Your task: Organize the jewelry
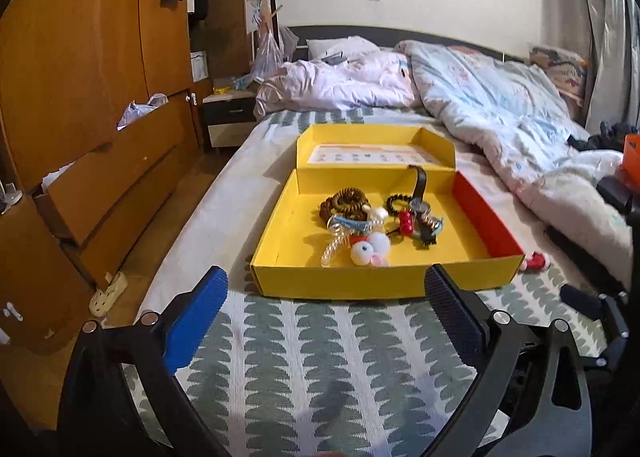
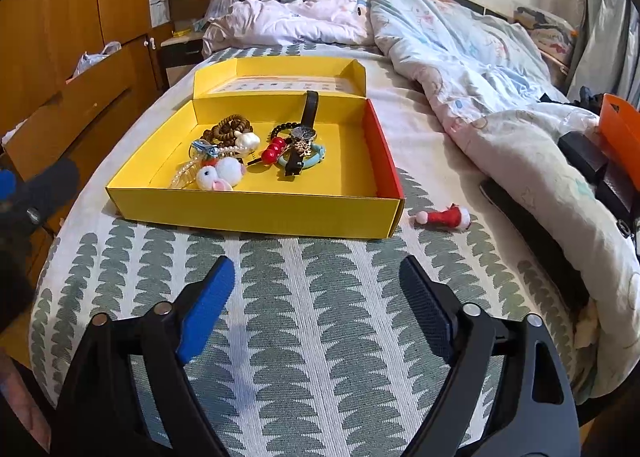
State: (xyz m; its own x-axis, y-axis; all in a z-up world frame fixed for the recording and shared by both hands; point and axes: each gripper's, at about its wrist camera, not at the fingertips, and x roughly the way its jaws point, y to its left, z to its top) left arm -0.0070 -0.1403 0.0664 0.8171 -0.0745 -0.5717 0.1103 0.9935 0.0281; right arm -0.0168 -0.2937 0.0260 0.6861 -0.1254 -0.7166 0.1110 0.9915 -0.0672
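Note:
An open yellow box (image 1: 372,283) (image 2: 256,213) with one red side wall lies on the patterned bedsheet. Inside it is a heap of jewelry: a brown bead bracelet (image 1: 344,201) (image 2: 228,127), a watch with a black strap (image 1: 420,185) (image 2: 306,125), red beads (image 1: 406,222) (image 2: 274,149), a white pom-pom hair tie (image 1: 370,249) (image 2: 220,173) and a light-blue ring (image 2: 316,155). A small red and white Santa-hat piece (image 2: 444,216) (image 1: 534,260) lies on the sheet just right of the box. My left gripper (image 1: 326,277) hovers open before the box's front wall, holding nothing. My right gripper (image 2: 317,263) stands open over the sheet, short of the box.
A crumpled duvet (image 2: 460,69) covers the bed's right and far side. A wooden wardrobe with pulled-out drawers (image 1: 108,193) stands left of the bed, a slipper (image 1: 108,293) on the floor beside it. An orange box (image 2: 620,133) and a black object (image 2: 532,217) lie at the right.

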